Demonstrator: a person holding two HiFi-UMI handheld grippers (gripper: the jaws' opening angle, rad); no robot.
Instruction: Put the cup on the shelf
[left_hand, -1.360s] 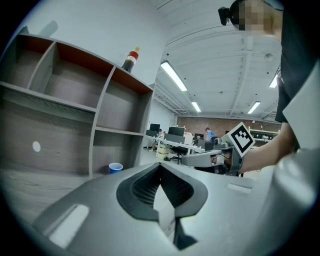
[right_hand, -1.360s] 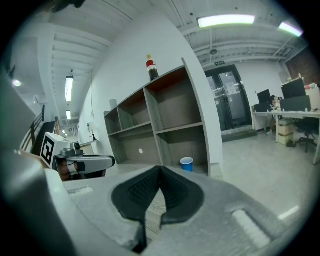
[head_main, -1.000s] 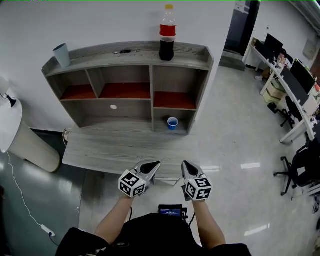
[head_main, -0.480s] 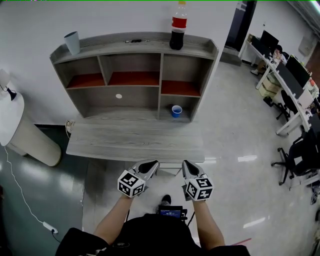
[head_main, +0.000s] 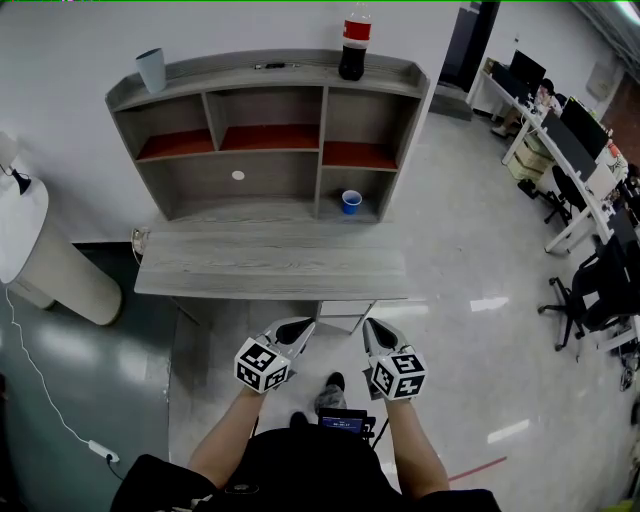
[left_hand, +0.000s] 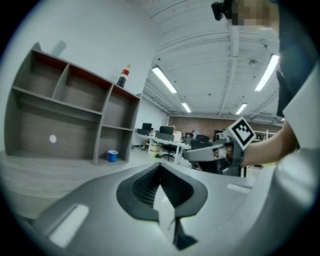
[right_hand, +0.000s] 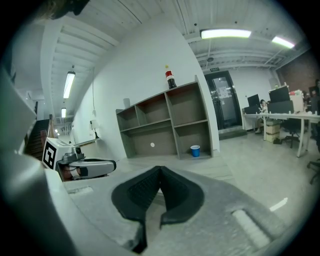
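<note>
Both grippers have drawn back from the table (head_main: 270, 272) since the earlier frame; we now hold them over the floor, clear of its front edge. On the left gripper (head_main: 298, 330) the fingers are together and empty; the right gripper (head_main: 374, 332) likewise. We note the blue cup (head_main: 350, 202) upright in the lower right compartment of the shelf (head_main: 322, 130).

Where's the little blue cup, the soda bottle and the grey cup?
blue cup (head_main: 351, 202), head view, on its side wall.
soda bottle (head_main: 352, 60), head view, on its dark lower half.
grey cup (head_main: 152, 70), head view, on its side wall.
</note>
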